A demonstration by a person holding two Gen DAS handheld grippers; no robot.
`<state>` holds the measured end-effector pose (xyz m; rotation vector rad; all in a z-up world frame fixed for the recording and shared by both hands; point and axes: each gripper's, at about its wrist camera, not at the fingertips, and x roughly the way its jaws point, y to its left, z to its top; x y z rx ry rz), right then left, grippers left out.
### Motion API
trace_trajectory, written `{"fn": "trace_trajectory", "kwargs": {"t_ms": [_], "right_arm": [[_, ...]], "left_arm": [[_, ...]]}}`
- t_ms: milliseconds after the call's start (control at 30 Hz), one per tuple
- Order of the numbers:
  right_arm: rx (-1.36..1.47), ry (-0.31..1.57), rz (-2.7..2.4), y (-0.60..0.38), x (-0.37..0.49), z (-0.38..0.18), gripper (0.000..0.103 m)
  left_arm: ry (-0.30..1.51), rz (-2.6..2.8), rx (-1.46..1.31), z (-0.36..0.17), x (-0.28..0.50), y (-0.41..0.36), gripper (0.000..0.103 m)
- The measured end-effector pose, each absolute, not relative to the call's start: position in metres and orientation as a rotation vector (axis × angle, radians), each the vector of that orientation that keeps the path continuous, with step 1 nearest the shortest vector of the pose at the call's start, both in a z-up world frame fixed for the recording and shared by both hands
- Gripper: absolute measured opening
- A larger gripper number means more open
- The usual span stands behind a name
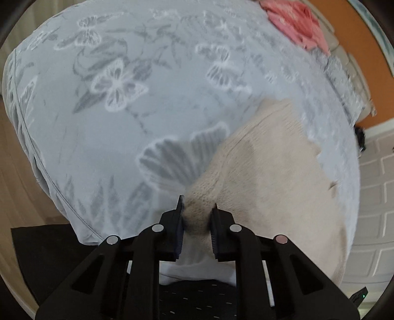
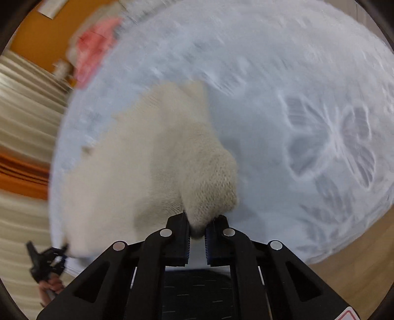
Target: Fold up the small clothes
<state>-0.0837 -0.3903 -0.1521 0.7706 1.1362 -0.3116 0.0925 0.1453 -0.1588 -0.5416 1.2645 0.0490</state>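
Note:
A cream knitted garment [image 1: 266, 172] lies on a pale blue bedsheet with butterfly prints [image 1: 123, 98]. My left gripper [image 1: 197, 216] is shut on a bunched edge of the cream garment at the near side. In the right wrist view the same cream garment [image 2: 147, 152] spreads to the left, and my right gripper [image 2: 197, 227] is shut on another knitted corner [image 2: 211, 187] of it. The right view is motion-blurred. The left gripper [image 2: 46, 261] shows at the lower left of the right wrist view.
A pink garment [image 1: 295, 22] lies at the far edge of the bed; it also shows in the right wrist view [image 2: 93, 49]. An orange wall [image 1: 357, 44] is behind it. Wooden floor [image 2: 357, 270] lies beside the bed. A white panelled door [image 1: 376, 197] stands at the right.

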Motion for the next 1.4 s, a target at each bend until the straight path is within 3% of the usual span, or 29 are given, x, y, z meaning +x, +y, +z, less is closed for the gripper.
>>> {"fn": "trace_trajectory", "kwargs": {"t_ms": [67, 167, 333, 467, 667, 767, 867, 1067, 1133, 1267, 1400], "right_arm": [[0.877, 1.176, -0.324, -0.396, -0.09, -0.187, 0.009], [0.915, 1.126, -0.358, -0.394, -0.093, -0.172, 0.017], [0.679, 1.036, -0.429, -0.373, -0.09, -0.115, 0.019], [0.487, 1.057, -0.431, -0.364, -0.066, -0.105, 0.029], [0.749, 1.044, -0.594, -0.413, -0.099, -0.129, 0.034], [0.745, 0.959, -0.511, -0.408, -0.094, -0.108, 0.031], [0.627, 0.994, -0.381, -0.382, -0.063, -0.101, 0.029], [0.709, 1.124, -0.454, -0.4, -0.048, -0.171, 0.026], [0.755, 1.086, -0.488, -0.404, -0.052, -0.158, 0.024], [0.578, 1.062, -0.466, -0.386, -0.042, -0.123, 0.024], [0.564, 1.249, -0.518, -0.415, -0.033, -0.171, 0.024]], "left_arm": [[1.275, 0.075, -0.552, -0.172, 0.09, 0.143, 0.018], [1.268, 0.098, -0.536, -0.166, 0.092, 0.139, 0.022], [1.27, 0.084, -0.473, -0.166, 0.094, 0.136, 0.026], [1.264, 0.095, -0.405, -0.163, 0.093, 0.132, 0.027], [1.27, 0.095, -0.388, -0.165, 0.095, 0.134, 0.031], [1.264, 0.091, -0.369, -0.166, 0.095, 0.131, 0.034], [1.264, 0.097, -0.363, -0.167, 0.096, 0.129, 0.034], [1.265, 0.102, -0.371, -0.167, 0.096, 0.129, 0.035], [1.267, 0.1, -0.371, -0.167, 0.096, 0.13, 0.035], [1.265, 0.099, -0.377, -0.17, 0.097, 0.131, 0.037], [1.267, 0.105, -0.389, -0.17, 0.098, 0.132, 0.039]]}}
